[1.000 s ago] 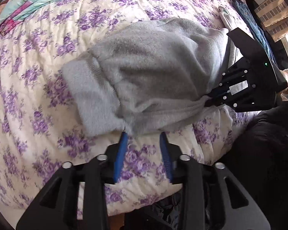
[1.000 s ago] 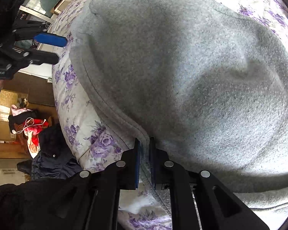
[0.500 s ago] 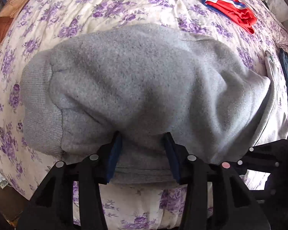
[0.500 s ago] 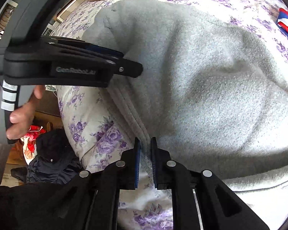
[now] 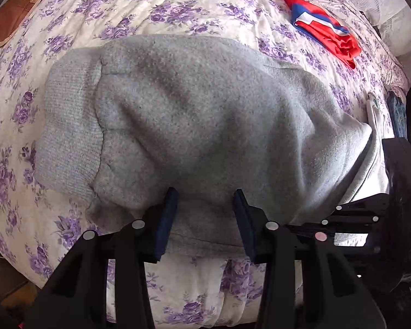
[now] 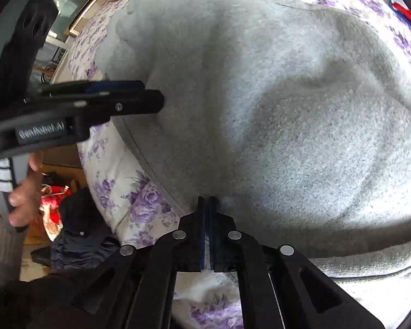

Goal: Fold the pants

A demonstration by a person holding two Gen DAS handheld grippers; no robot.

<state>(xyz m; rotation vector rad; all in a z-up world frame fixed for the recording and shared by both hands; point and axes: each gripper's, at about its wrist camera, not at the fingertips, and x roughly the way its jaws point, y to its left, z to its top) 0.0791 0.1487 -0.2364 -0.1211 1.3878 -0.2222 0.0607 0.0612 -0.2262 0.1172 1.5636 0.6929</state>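
Grey fleece pants (image 5: 205,123) lie bunched on the bed, the ribbed band (image 5: 68,126) at the left in the left wrist view. My left gripper (image 5: 205,194) points steeply down over the near hem. It stands open with the cloth's edge between its blue pads, which do not visibly press on it. The right wrist view shows the same pants (image 6: 260,96) filling the frame. My right gripper (image 6: 207,200) is closing to a thin slit, and its tips pinch the pants' edge seam. It shows at the right rim (image 5: 328,216) in the left wrist view. The left gripper (image 6: 150,98) reaches in from the left.
The bed has a white quilt with purple flowers (image 5: 178,13). A folded red, white and blue garment (image 5: 323,30) lies at the back right. Beyond the bed's edge a dark pile of clothes (image 6: 76,233) sits on the floor. A hand (image 6: 22,197) holds the left gripper's handle.
My left gripper came down from in front of the pants onto their near hem and rolled, so the cloth now sits between its pads. The right gripper's pads drew closer together.
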